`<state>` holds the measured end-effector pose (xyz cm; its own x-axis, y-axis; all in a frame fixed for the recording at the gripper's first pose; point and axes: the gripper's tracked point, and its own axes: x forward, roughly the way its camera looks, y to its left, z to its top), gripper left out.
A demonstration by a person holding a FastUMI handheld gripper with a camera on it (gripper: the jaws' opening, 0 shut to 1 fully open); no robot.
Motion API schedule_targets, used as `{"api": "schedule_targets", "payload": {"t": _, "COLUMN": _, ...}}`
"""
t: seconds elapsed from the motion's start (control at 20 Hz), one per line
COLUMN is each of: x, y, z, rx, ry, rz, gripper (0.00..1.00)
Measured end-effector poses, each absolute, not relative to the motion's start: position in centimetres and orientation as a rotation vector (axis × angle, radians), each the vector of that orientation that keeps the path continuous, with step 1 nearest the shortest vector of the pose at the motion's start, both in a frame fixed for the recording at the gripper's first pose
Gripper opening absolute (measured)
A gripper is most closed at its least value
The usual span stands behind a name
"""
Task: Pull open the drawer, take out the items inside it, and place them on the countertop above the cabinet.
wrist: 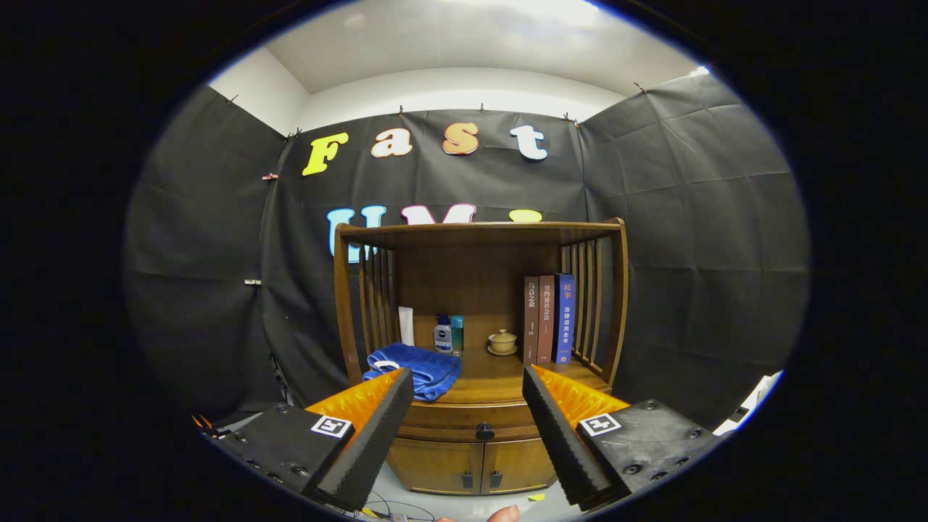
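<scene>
The wooden cabinet stands straight ahead of the gripper, whose fingers are spread wide and empty, apparently lined up for the closed drawer; its knob sits between them, beyond the tips. A blue towel already lies on the worktop.

The gripper is held level and pointed straight ahead, its two fingers rising from the lower left and lower right of the frame and converging slightly toward the centre. The jaws are spread wide, with a broad gap kept between the ribbed inner pads, and nothing is gripped or touched by them. A square marker is carried on each finger base. A fingertip of the person is seen at the bottom centre.
</scene>
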<state>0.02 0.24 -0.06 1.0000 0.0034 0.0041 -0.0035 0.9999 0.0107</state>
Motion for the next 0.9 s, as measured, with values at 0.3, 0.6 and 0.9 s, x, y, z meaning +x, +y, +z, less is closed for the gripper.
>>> {"api": "schedule_targets", "payload": {"t": 0.3, "x": 0.0, "y": 0.2, "z": 0.0, "rx": 0.018, "ry": -0.009, "rz": 0.004, "gripper": 0.98}}
{"api": "schedule_targets", "payload": {"t": 0.6, "x": 0.3, "y": 0.0, "z": -0.9, "rx": 0.022, "ry": 0.002, "rz": -0.001, "gripper": 0.98}}
{"api": "schedule_targets", "payload": {"t": 0.9, "x": 3.8, "y": -0.3, "z": -2.2, "rx": 0.030, "ry": -0.036, "rz": 0.002, "gripper": 0.98}}
